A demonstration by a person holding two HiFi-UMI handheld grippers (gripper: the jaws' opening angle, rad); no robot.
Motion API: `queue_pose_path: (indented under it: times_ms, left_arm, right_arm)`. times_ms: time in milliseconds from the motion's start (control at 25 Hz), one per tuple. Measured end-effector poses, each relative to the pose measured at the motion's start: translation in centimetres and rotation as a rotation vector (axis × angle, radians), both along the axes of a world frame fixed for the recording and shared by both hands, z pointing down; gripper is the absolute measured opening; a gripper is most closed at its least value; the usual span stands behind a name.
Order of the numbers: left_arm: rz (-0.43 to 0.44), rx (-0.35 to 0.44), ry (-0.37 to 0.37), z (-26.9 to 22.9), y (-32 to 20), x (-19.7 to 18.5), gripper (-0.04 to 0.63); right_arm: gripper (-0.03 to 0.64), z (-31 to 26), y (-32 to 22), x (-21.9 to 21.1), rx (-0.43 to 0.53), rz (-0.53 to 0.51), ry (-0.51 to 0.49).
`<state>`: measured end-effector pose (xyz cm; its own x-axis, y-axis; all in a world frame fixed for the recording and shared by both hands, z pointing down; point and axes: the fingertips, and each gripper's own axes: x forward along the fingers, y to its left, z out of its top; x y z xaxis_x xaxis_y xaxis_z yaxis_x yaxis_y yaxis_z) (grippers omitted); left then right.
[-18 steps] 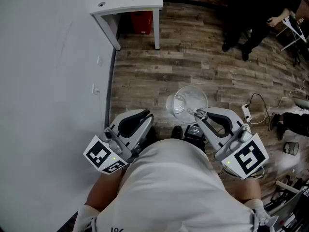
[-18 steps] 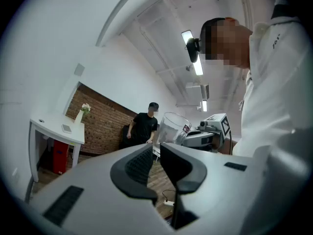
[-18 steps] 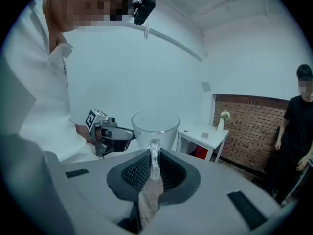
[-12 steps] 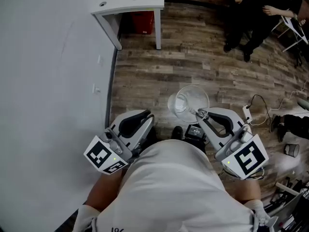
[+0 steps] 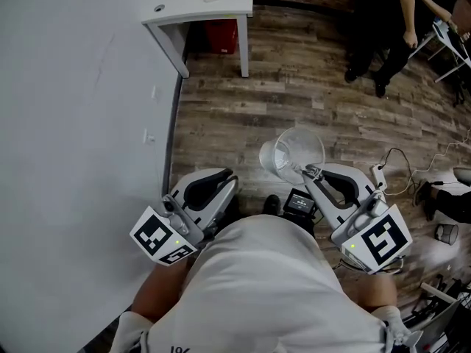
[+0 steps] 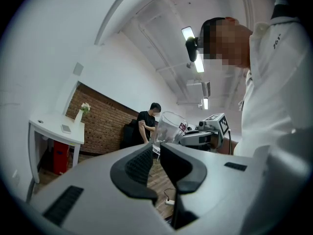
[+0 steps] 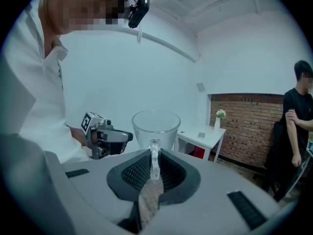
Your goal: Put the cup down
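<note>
A clear glass cup (image 5: 293,155) with a handle hangs in the air over the wooden floor, held upright in front of the person. My right gripper (image 5: 310,173) is shut on the cup's handle (image 7: 154,156), which stands pinched between the two dark pads. In the right gripper view the cup (image 7: 155,125) rises just beyond the jaws. My left gripper (image 5: 227,182) is shut with nothing in it, held at the left beside the person's body. The left gripper view shows the cup (image 6: 168,127) and the right gripper (image 6: 203,136) past its own closed jaws.
A white table (image 5: 199,2) stands at the back by the white wall, a small flat object on it and a red bin (image 5: 221,34) beneath. A person in dark clothes (image 5: 383,20) stands at the back right. Cables and a power strip (image 5: 379,171) lie on the floor at right.
The cup and my right gripper have drifted slightly to the right. The person at the back right has shifted. My left gripper stays as it was.
</note>
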<state>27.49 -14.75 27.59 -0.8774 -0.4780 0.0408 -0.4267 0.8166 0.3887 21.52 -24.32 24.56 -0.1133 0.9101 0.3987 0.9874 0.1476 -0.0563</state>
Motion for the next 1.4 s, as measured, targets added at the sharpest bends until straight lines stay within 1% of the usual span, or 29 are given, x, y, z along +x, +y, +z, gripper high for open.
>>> queue_pose_path:
  times_ms: [280, 480, 680, 1160, 1400]
  left_arm:
    - [-0.008, -0.009, 0.008, 0.1, -0.2, -1.1, 0.055]
    - [-0.016, -0.018, 0.030, -0.1, -1.8, -2.8, 0.058]
    - [-0.025, -0.023, 0.037, 0.6, -2.2, -2.9, 0.116]
    - [-0.051, -0.011, 0.050, 1.3, -5.3, -5.5, 0.125]
    - [-0.074, -0.019, 0.067, 2.5, -5.3, -5.4, 0.151]
  right_arm:
    - [0.041, 0.1, -0.4, -1.7, -0.017, 0.021, 0.022]
    - [0.041, 0.0, -2.0, -3.7, -0.013, 0.010, 0.037]
    - [0.041, 0.7, -2.3, -3.9, 0.001, 0.002, 0.034]
    - [0.041, 1.6, -5.5, -7.4, 0.022, -0.001, 0.034]
    - [0.041, 2.6, -6.0, -8.2, 0.022, 0.009, 0.035]
